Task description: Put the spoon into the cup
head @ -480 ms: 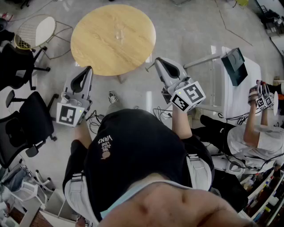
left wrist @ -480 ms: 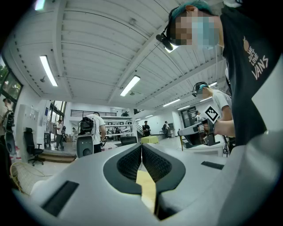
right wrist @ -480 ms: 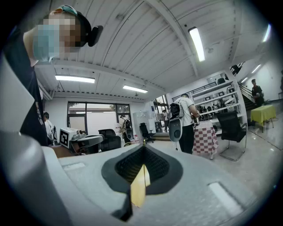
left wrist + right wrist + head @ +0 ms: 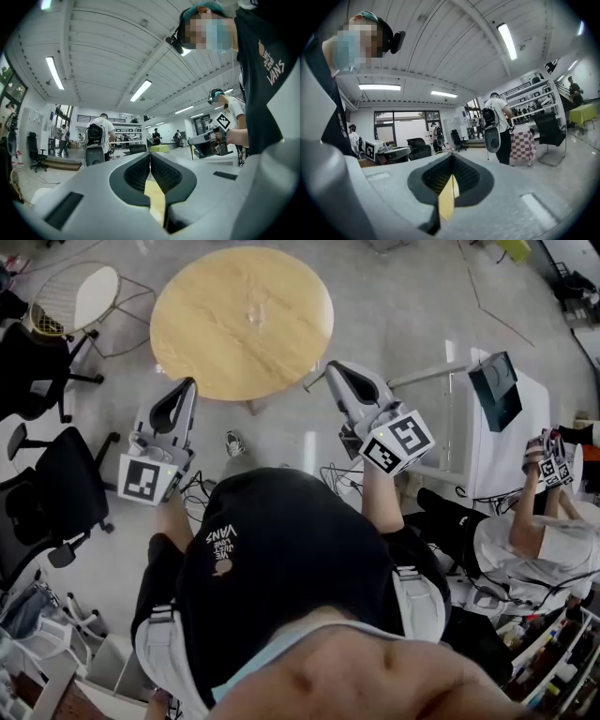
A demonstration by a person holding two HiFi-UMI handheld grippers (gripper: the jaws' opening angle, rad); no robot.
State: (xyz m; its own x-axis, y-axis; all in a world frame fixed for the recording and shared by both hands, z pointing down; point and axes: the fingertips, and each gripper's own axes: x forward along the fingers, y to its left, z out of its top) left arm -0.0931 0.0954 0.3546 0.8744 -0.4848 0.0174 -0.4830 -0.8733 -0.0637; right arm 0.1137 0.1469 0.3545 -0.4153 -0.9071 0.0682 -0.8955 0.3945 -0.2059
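Observation:
A clear glass cup (image 4: 252, 312) stands near the middle of the round wooden table (image 4: 206, 343) at the top of the head view. I see no spoon in any view. My left gripper (image 4: 190, 383) is held in the air short of the table's near left edge, shut and empty. My right gripper (image 4: 329, 367) hovers by the table's near right edge, also shut with nothing in it. In the left gripper view the left gripper (image 4: 150, 154) points out into a large hall, its jaws pressed together. The right gripper (image 4: 451, 156) in its own view does the same.
Black office chairs (image 4: 56, 484) stand at the left and a wire chair with a white seat (image 4: 75, 298) at the top left. A white desk with a dark screen (image 4: 494, 382) is at the right, where another seated person (image 4: 525, 531) holds grippers. Cables (image 4: 342, 479) lie on the floor.
The head view has shifted slightly. Both grippers keep almost the same pose, shut and empty. The person at the right has moved a little.

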